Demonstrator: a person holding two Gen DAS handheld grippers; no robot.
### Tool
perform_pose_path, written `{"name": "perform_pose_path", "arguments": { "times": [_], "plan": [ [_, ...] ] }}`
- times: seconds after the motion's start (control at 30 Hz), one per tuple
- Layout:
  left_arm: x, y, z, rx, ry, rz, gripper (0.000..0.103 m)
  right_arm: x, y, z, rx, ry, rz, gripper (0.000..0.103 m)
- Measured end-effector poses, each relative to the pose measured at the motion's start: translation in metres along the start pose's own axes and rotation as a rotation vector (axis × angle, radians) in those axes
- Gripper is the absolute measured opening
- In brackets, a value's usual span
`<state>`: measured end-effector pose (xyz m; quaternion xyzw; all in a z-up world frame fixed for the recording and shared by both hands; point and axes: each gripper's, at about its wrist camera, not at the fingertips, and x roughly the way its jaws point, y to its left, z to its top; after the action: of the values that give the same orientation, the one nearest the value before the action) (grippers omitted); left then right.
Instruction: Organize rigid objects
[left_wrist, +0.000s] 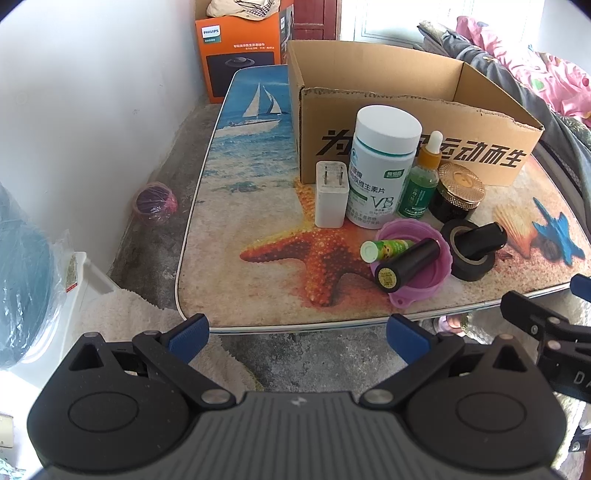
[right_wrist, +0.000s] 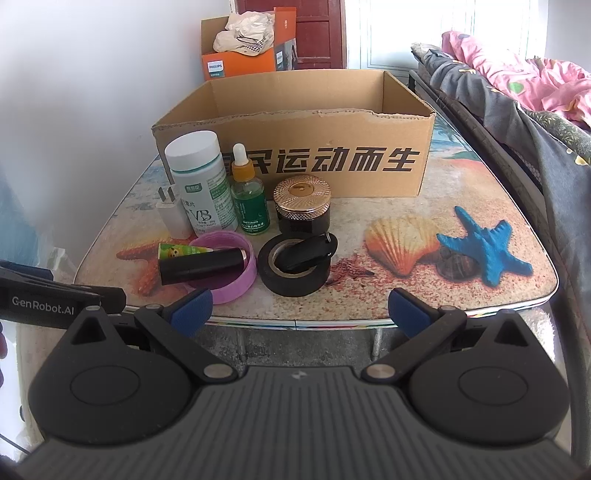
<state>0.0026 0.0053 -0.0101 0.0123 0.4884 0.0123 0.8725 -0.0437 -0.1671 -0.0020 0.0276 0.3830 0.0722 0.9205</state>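
Both the left gripper (left_wrist: 297, 334) and the right gripper (right_wrist: 300, 308) are spread apart and empty, short of the tabletop (right_wrist: 424, 288) edge. In the right wrist view, the black tube (right_wrist: 201, 266) lies across the purple ring (right_wrist: 236, 284), long axis running 9 to 3 o'clock, at 9 o'clock of the tape roll (right_wrist: 293, 278). The white bottle (right_wrist: 201, 184), dropper bottle (right_wrist: 248, 192) and gold-lidded jar (right_wrist: 302, 208) stand upright before the cardboard box (right_wrist: 295, 162).

On the table (left_wrist: 258, 206), a charger (left_wrist: 331, 195), white bottle (left_wrist: 380, 170), dropper bottle (left_wrist: 421, 184) and jar (left_wrist: 460, 192) stand before the cardboard box (left_wrist: 480, 147); left gripper (left_wrist: 297, 332) gapes.
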Motion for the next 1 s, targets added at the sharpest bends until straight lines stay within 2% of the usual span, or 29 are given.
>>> {"name": "perform_pose_path", "arguments": {
  "times": [0.1, 0.23, 0.33, 0.43, 0.53, 0.7, 0.8, 0.9, 1.0],
  "plan": [
    [0.002, -0.001, 0.001, 0.005, -0.006, -0.012, 0.102, 0.001, -0.002, 0.000, 0.010, -0.004, 0.002, 0.102],
    [-0.004, -0.002, 0.003, 0.024, -0.052, -0.055, 0.102, -0.001, -0.010, 0.006, 0.052, -0.033, 0.032, 0.102],
    [-0.010, -0.003, 0.004, 0.044, -0.105, -0.098, 0.102, -0.001, -0.016, 0.017, 0.102, -0.044, 0.108, 0.101],
    [-0.013, -0.008, 0.007, 0.085, -0.157, -0.147, 0.098, 0.006, -0.017, 0.029, 0.158, -0.015, 0.199, 0.093],
    [-0.011, -0.013, 0.011, 0.121, -0.169, -0.202, 0.090, 0.024, -0.016, 0.039, 0.230, 0.049, 0.293, 0.081],
    [0.002, -0.022, 0.015, 0.176, -0.132, -0.244, 0.059, 0.061, -0.009, 0.047, 0.329, 0.182, 0.389, 0.056],
    [0.009, -0.023, 0.016, 0.186, -0.109, -0.265, 0.047, 0.081, -0.004, 0.049, 0.368, 0.256, 0.415, 0.047],
    [0.016, -0.024, 0.018, 0.188, -0.085, -0.286, 0.035, 0.095, 0.000, 0.050, 0.394, 0.308, 0.428, 0.042],
    [0.022, -0.023, 0.019, 0.185, -0.069, -0.308, 0.028, 0.106, 0.002, 0.050, 0.415, 0.349, 0.419, 0.036]
  ]
}}
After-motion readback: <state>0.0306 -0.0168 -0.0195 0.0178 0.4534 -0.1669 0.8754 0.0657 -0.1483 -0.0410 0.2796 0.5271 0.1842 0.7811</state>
